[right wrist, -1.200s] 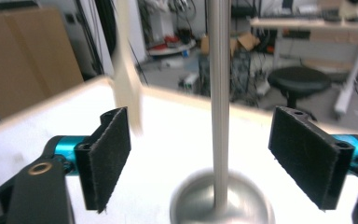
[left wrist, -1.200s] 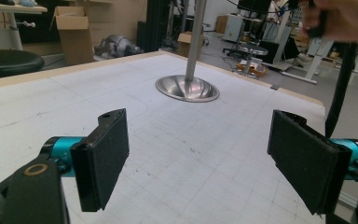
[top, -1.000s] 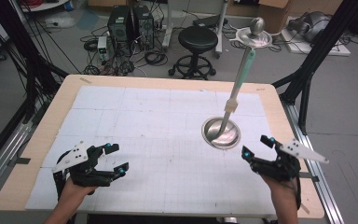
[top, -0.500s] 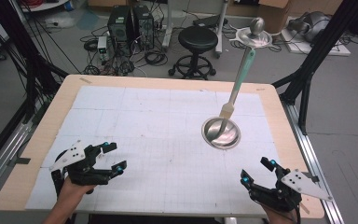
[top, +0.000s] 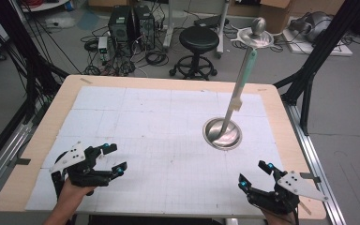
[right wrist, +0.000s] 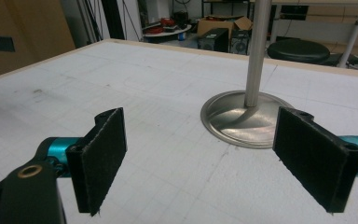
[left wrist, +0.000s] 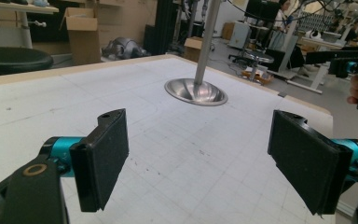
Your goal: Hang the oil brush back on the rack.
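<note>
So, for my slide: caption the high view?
Open left tongs and right tongs rest near a metal stand.

The high view looks forward and down from above the near edge of the white gridded tabletop [top: 159, 122], taking in all of it and the floor beyond. Each gripper view sits low, just behind its own wide-apart jaws, facing across the tabletop. All three share the round steel base with its upright pole [top: 222, 133] [left wrist: 196, 91] [right wrist: 247, 116].
</note>
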Action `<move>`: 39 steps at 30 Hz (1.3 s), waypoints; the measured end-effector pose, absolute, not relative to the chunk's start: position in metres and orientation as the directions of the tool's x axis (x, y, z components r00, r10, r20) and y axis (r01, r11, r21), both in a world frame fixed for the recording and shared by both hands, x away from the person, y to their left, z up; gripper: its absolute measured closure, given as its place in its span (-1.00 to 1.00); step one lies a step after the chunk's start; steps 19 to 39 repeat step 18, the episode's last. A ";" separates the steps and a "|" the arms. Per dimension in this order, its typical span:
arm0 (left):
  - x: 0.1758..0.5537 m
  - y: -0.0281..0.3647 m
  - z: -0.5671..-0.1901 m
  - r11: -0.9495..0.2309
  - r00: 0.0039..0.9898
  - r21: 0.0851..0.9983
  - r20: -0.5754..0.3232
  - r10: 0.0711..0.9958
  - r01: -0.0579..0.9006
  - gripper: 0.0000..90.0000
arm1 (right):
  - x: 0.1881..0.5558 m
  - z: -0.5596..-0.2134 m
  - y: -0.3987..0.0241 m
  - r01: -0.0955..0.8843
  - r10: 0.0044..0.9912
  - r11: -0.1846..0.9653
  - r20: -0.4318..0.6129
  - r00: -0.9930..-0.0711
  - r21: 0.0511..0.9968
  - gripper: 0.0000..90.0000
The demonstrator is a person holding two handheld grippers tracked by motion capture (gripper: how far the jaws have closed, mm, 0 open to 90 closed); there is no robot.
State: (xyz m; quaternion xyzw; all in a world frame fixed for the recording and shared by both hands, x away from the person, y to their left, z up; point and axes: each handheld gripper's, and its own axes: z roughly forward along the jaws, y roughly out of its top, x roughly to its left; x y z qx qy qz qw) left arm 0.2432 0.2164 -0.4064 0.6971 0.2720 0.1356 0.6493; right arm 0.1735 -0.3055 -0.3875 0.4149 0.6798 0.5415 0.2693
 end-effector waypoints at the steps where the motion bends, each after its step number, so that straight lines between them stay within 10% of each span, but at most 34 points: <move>1: 0.242 0.217 -0.406 -0.005 0.815 0.979 -0.167 0.555 0.204 -0.54 | 0.173 -0.388 -0.305 0.275 0.854 0.070 0.084 -0.513 0.959 -0.64; 39: 0.241 0.221 -0.407 -0.006 0.808 0.978 -0.168 0.565 0.207 -0.54 | 0.175 -0.389 -0.306 0.281 0.849 0.079 0.084 -0.522 0.956 -0.64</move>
